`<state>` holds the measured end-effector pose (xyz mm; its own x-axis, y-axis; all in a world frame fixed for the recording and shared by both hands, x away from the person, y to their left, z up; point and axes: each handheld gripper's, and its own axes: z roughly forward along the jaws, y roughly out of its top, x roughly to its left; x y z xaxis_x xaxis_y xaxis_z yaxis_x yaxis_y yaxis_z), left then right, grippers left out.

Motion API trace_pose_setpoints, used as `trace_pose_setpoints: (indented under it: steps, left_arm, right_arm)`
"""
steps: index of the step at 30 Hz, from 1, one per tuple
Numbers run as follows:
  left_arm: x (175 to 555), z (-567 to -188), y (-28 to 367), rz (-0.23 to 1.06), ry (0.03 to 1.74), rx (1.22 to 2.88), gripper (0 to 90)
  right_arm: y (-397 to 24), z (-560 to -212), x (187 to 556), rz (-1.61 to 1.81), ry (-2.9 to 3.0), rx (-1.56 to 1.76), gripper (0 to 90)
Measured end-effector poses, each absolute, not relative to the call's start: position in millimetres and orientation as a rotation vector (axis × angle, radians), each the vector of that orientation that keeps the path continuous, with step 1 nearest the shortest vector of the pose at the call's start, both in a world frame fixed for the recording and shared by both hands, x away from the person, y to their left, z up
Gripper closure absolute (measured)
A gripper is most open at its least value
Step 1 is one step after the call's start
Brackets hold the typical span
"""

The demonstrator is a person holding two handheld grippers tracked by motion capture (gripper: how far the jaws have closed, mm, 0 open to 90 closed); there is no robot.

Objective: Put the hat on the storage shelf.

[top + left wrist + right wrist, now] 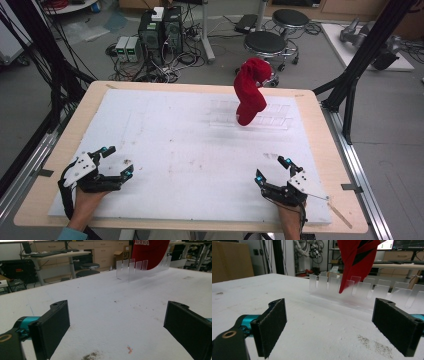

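2 claws (116,161) (274,169) agape; red cap (251,90) top cropped in gripper views.

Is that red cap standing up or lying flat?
Standing: the red cap sits upright in the clear slotted rack, rising above it.

Red cap (250,90), upright in clear slotted rack (275,120), far right
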<state>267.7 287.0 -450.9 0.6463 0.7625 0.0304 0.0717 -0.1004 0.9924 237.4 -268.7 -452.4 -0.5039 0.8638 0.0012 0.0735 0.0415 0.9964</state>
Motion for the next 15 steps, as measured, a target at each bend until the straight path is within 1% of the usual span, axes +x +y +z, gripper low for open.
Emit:
trace_pose_setpoints:
  steps: [15]
  left_arm:
    - [266.6,-451.4,288.5,0.675,0.711,1.565,6.8]
  right_arm:
    - [-269.3,-453.1,237.6,1.530,1.650,0.984,11.3]
